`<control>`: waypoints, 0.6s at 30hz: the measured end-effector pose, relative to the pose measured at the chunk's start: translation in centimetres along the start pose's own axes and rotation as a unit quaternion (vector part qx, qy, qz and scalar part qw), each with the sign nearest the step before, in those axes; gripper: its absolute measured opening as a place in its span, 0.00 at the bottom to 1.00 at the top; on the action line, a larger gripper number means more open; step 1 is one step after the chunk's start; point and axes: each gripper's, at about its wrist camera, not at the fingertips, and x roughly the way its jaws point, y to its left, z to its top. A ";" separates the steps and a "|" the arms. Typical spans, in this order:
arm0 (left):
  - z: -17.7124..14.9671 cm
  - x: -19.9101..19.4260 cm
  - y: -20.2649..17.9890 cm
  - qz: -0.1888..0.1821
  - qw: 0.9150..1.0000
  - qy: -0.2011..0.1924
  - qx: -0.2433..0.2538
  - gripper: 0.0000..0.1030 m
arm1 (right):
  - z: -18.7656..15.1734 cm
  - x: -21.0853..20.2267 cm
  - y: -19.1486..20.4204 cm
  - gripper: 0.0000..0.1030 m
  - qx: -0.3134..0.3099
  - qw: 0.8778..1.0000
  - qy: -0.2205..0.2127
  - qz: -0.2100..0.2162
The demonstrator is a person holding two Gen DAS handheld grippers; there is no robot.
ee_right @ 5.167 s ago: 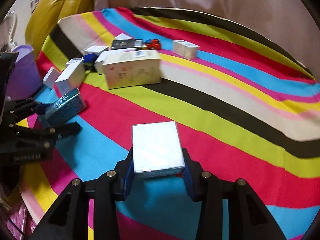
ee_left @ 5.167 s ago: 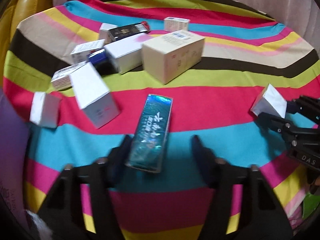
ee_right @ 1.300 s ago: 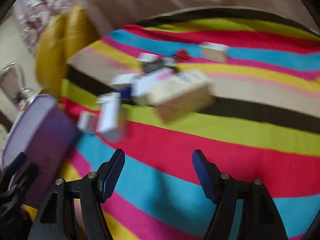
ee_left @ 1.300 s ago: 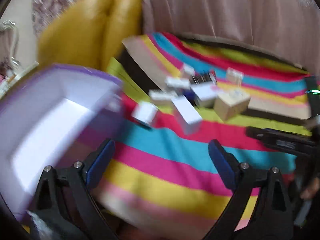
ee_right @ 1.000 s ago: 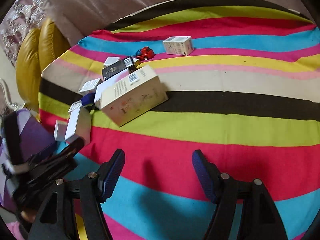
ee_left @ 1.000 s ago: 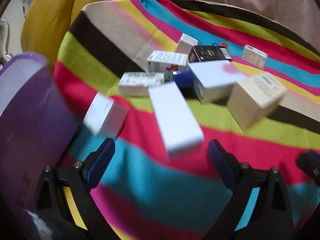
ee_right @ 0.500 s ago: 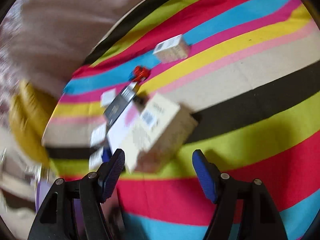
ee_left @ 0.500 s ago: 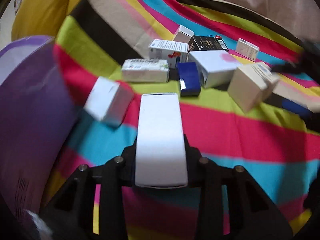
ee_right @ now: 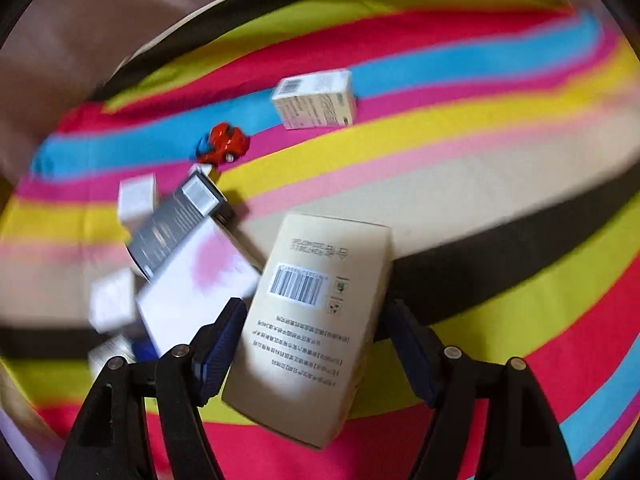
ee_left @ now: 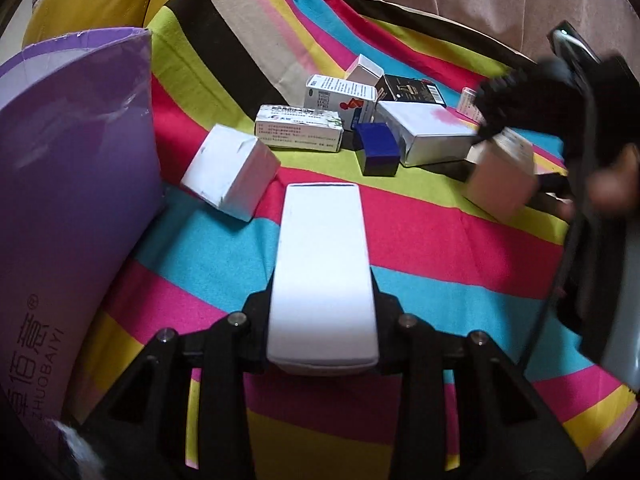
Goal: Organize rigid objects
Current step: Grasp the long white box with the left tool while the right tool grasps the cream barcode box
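With the left gripper (ee_left: 322,312) clamped on the white box (ee_left: 323,276), lift clear toward the purple bin (ee_left: 76,184); right gripper (ee_right: 316,350), open astride the beige box (ee_right: 316,320), close squarely.

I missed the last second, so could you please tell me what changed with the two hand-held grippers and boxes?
The left hand-held gripper has closed on the long white box, which lay loose a second ago. The right hand-held gripper swung to the beige barcode box and now straddles it, jaws open. The other boxes and purple bin stayed put.
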 end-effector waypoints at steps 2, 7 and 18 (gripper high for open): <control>0.0 0.0 0.1 -0.004 1.000 -0.001 -0.003 0.38 | -0.3 -0.6 -1.8 0.71 -0.033 0.999 -0.006 -0.007; 0.1 0.0 1.0 -0.028 0.999 -0.004 -0.027 0.38 | -1.1 -2.0 -6.4 0.71 -0.107 0.994 -0.020 -0.022; 1.3 0.6 0.4 -0.013 0.999 0.024 -0.017 0.41 | -0.6 -0.8 -6.4 0.73 -0.172 0.985 -0.006 0.026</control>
